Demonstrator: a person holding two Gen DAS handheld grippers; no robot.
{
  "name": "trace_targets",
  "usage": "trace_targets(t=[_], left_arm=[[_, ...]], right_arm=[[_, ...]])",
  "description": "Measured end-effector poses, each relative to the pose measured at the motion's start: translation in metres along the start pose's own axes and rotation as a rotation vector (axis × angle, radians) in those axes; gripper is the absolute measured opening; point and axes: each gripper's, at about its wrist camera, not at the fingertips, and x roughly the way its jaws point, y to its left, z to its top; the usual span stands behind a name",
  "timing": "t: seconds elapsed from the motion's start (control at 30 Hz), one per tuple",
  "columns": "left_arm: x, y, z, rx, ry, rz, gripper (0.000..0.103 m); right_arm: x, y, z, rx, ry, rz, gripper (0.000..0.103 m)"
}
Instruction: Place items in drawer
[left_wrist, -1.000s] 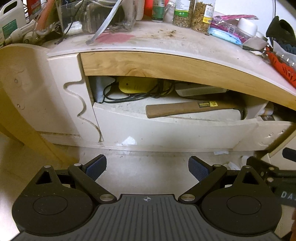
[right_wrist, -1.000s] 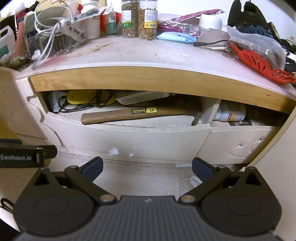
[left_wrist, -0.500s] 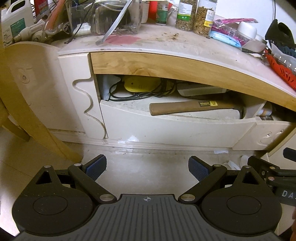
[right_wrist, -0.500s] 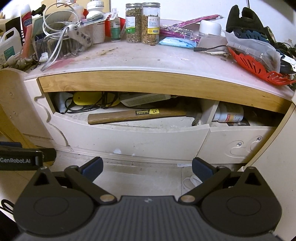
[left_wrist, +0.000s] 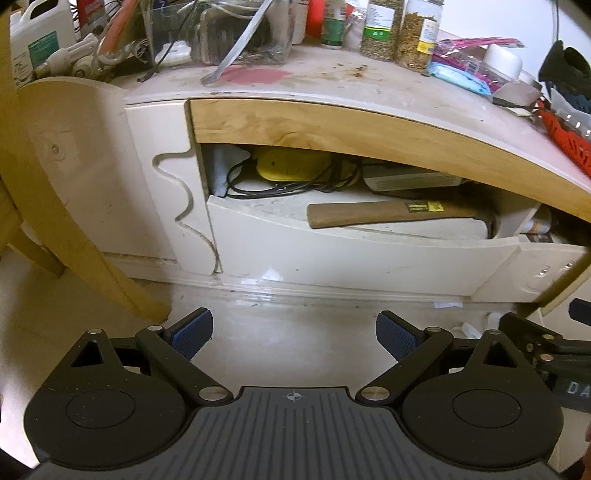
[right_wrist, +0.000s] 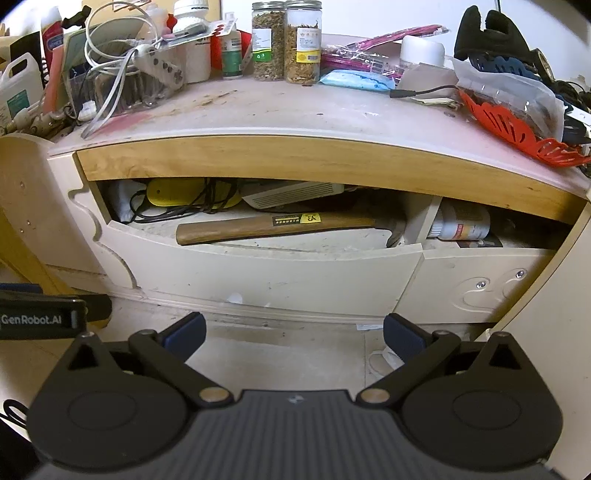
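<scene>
A cream drawer (left_wrist: 351, 254) (right_wrist: 266, 273) stands pulled open under a wooden desk edge. Inside lie a wooden-handled hammer (left_wrist: 391, 214) (right_wrist: 273, 227), a yellow device (left_wrist: 291, 166) (right_wrist: 173, 194) with black cables, and a white flat box (left_wrist: 410, 181) (right_wrist: 291, 195). My left gripper (left_wrist: 293, 334) is open and empty, low in front of the drawer above the floor. My right gripper (right_wrist: 293, 332) is open and empty too, at about the same distance from the drawer.
The desk top (right_wrist: 295, 110) is cluttered at the back: two spice jars (right_wrist: 284, 40), a power strip with cables (right_wrist: 155, 66), a red slotted spatula (right_wrist: 509, 125), a blue pack (right_wrist: 354, 79). A second drawer (right_wrist: 476, 284) to the right holds a white bottle (right_wrist: 461, 225). A wooden chair leg (left_wrist: 70, 229) stands at left.
Both grippers have drawn back and risen a little from the drawer, so more of the desk top shows. Both stay open and empty. The drawer's contents have not moved.
</scene>
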Motion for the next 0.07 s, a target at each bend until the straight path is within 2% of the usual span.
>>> trace_targets(t=[0.07], left_arm=[[0.0115, 0.0193, 0.0096, 0.000, -0.001, -0.001, 0.098]], right_arm=[[0.0000, -0.0005, 0.0001, 0.004, 0.000, 0.001, 0.103]])
